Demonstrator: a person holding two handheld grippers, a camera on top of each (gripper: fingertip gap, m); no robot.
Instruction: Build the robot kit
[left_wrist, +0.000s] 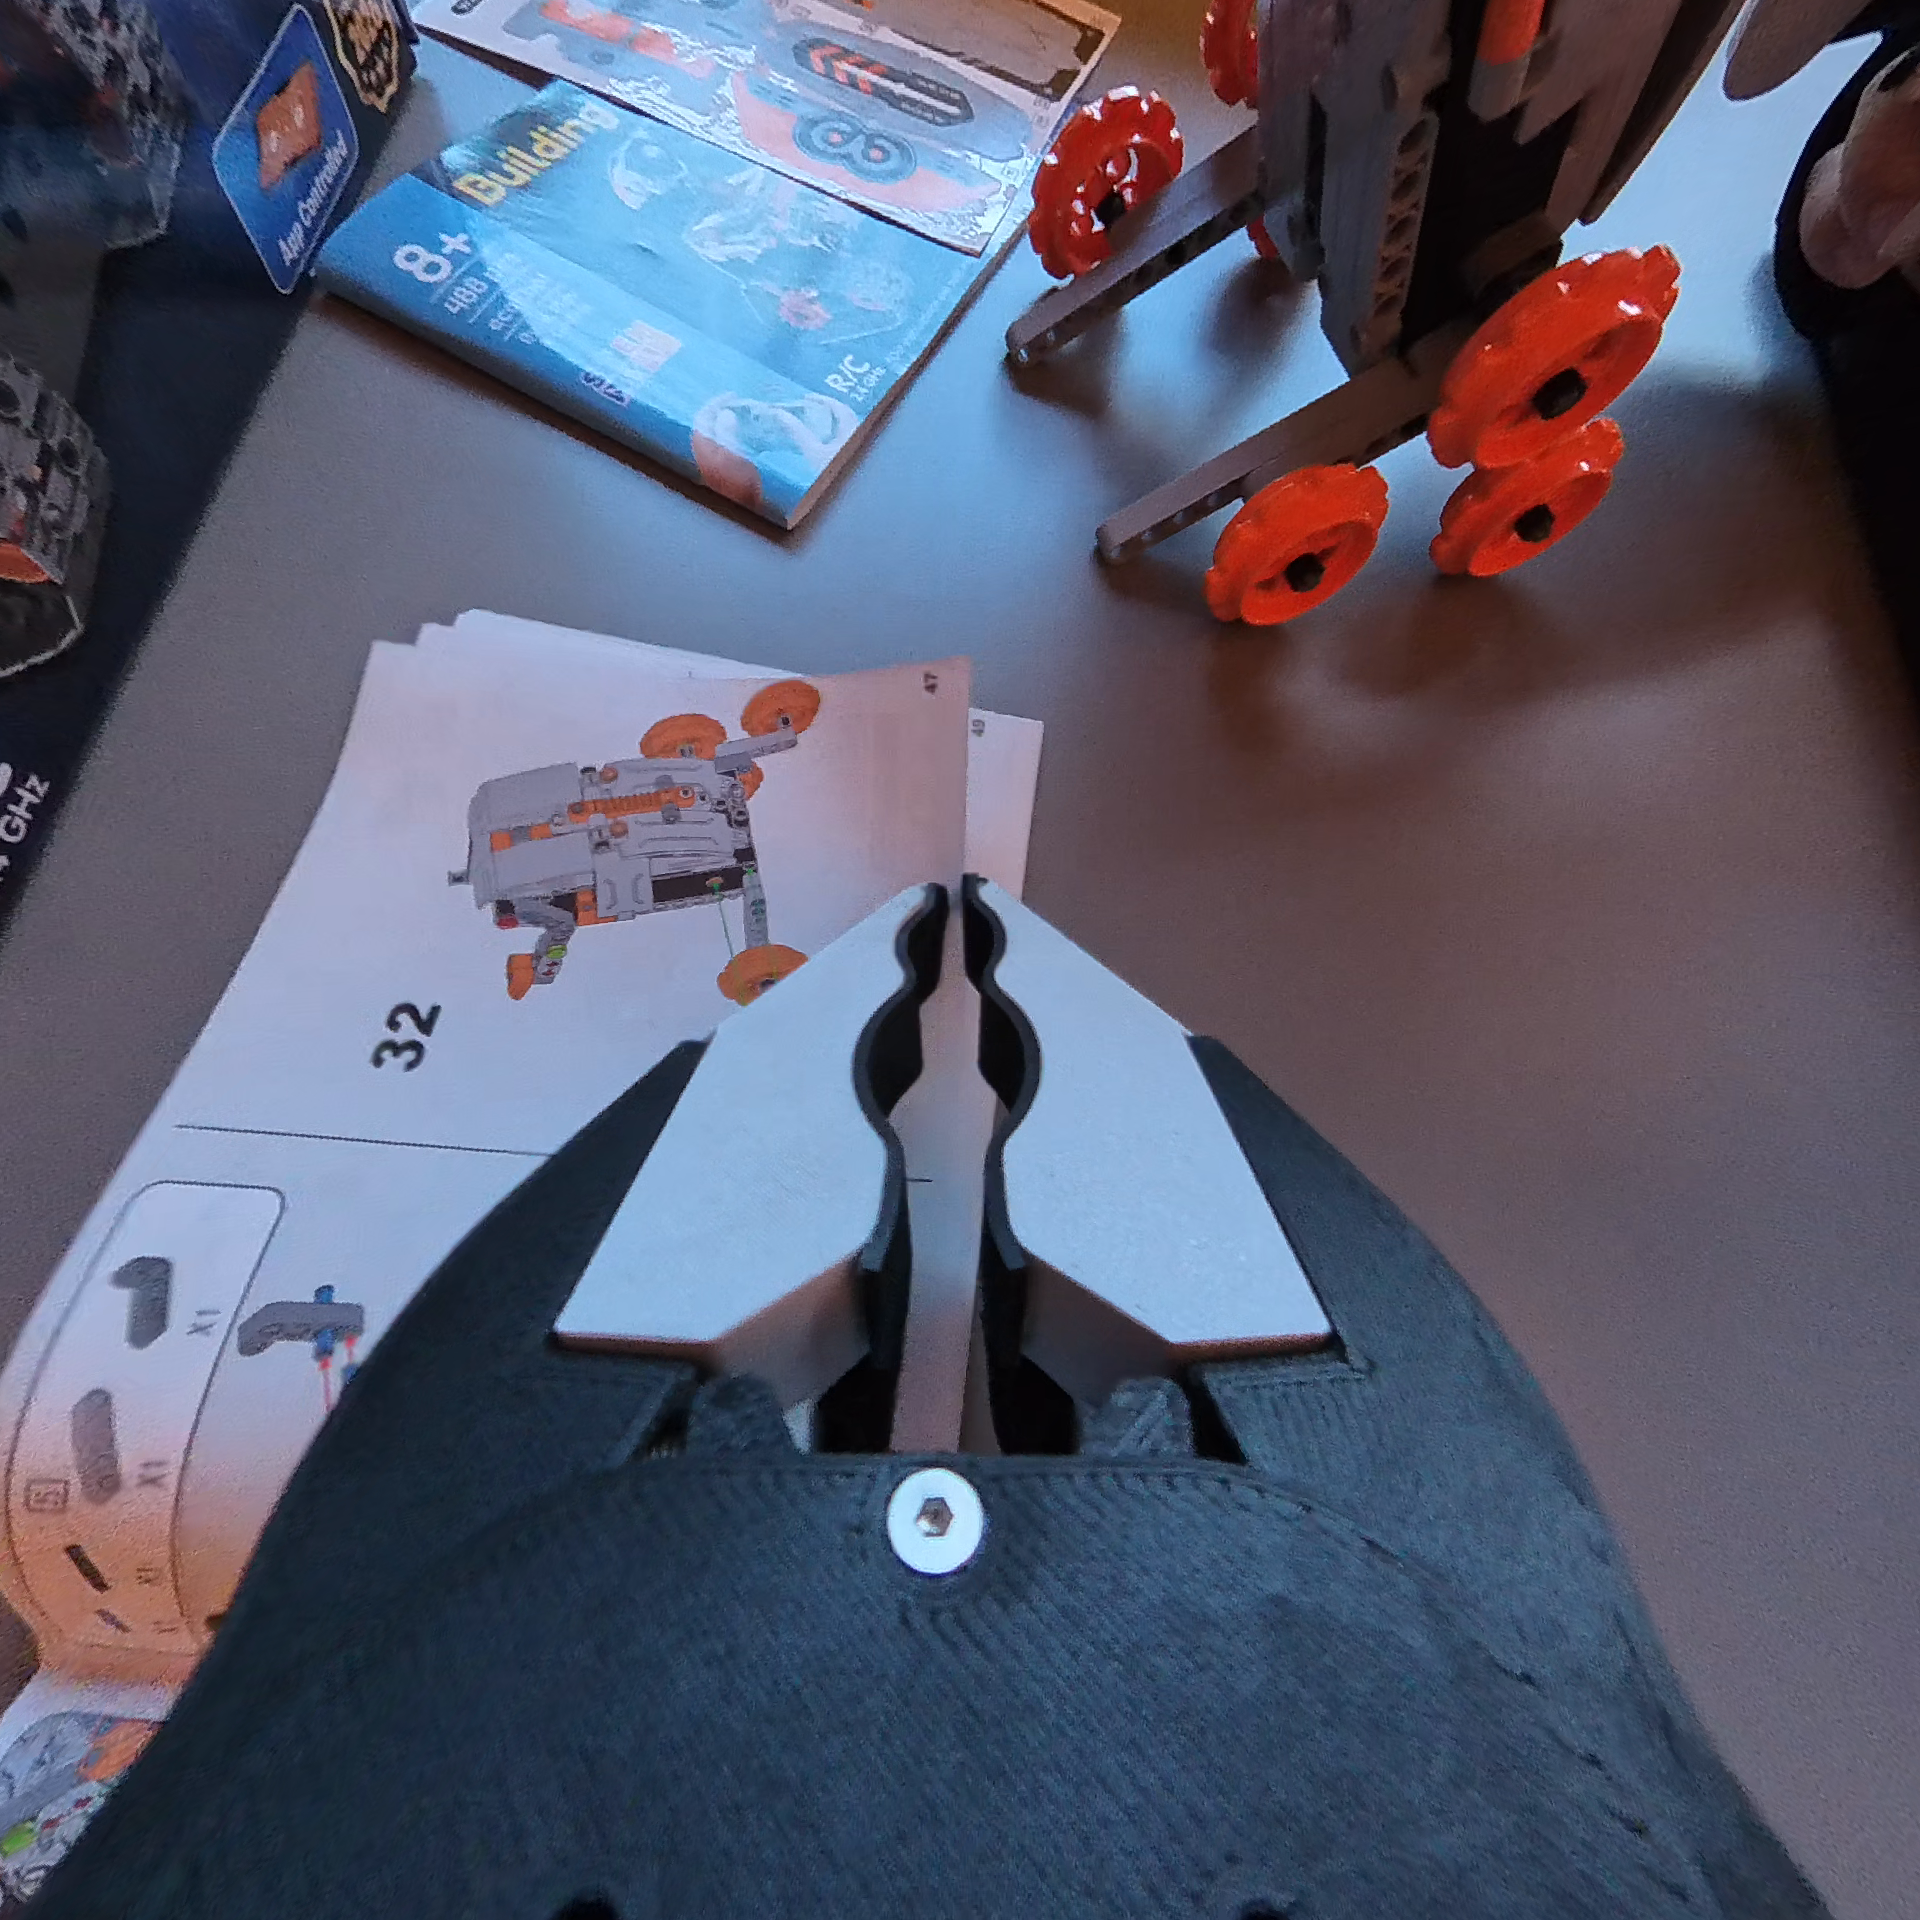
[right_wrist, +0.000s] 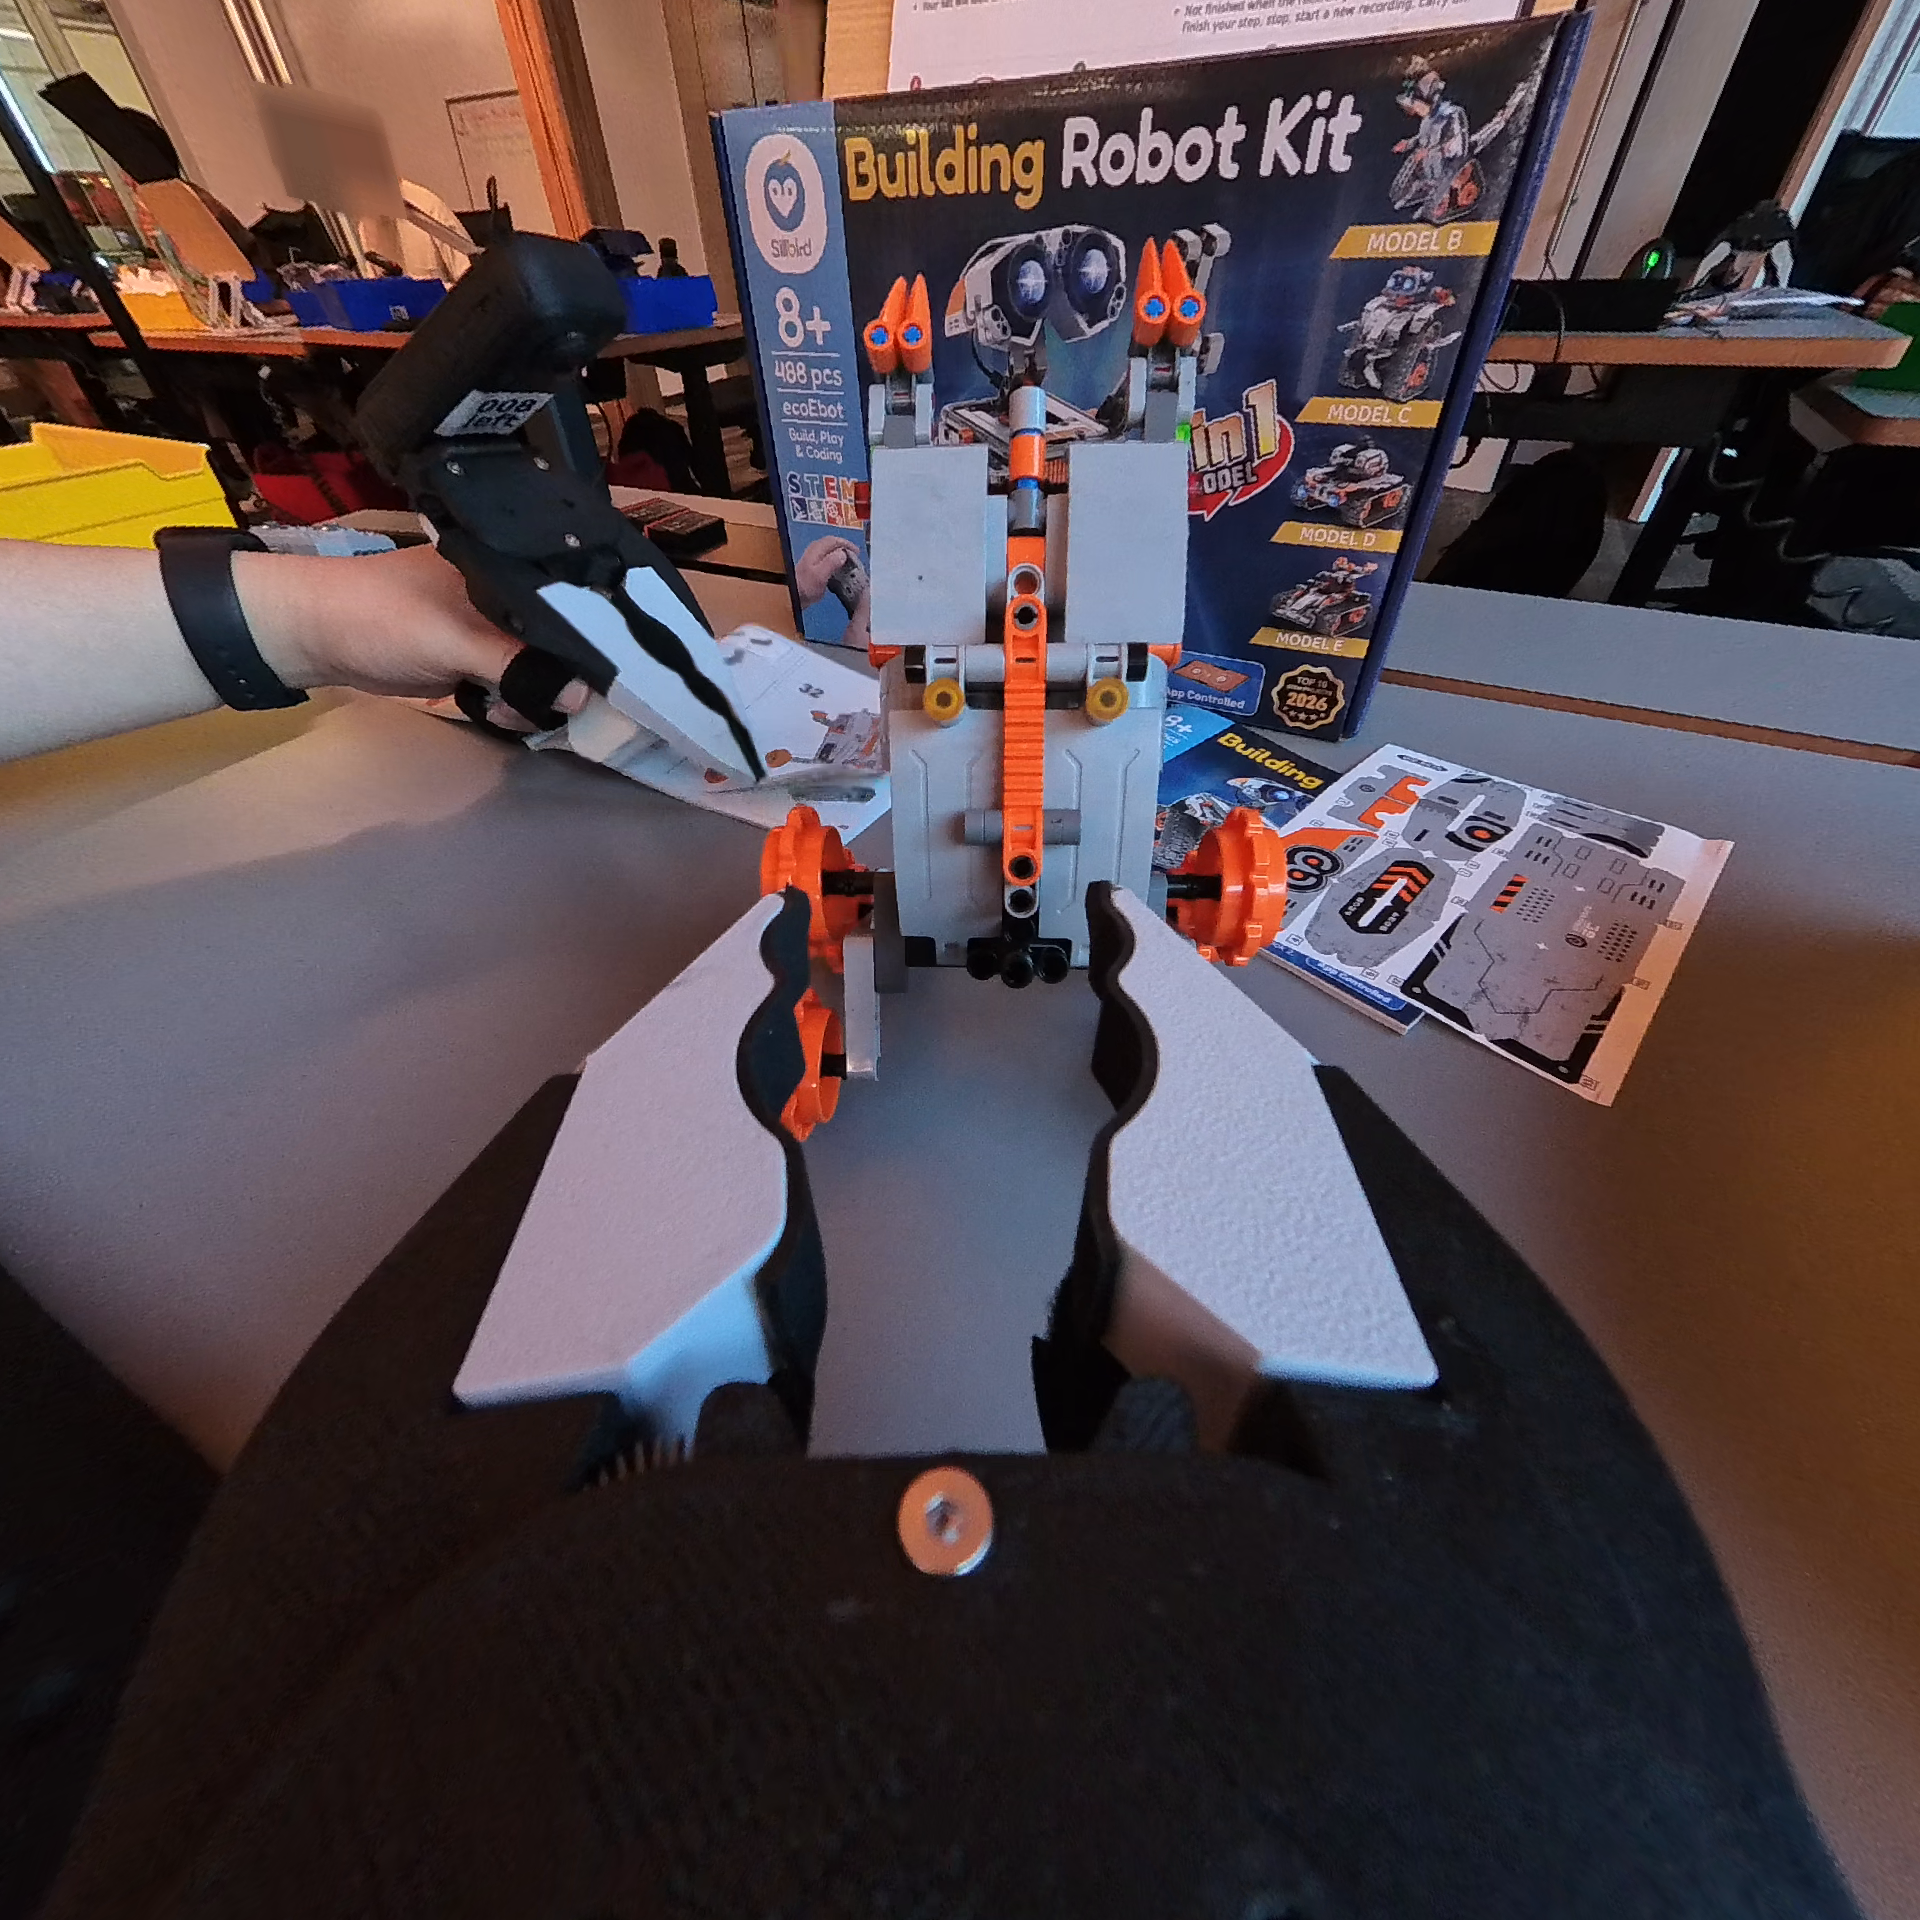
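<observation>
The flat grey-brown tabletop (right_wrist: 312, 935) has a matt surface and takes a warm reddish light. Behind it stand long wooden-topped work tables on dark legs (right_wrist: 665, 348), and on them sit blue plastic bins (right_wrist: 364, 301). At the far left is a bright yellow plastic bin (right_wrist: 104, 483). A pale wall with a light wooden door frame (right_wrist: 540, 114) closes the room at the back, and a white board (right_wrist: 488, 145) hangs on it. On the right a second grey desk (right_wrist: 1704, 343) stands before a dark area.
</observation>
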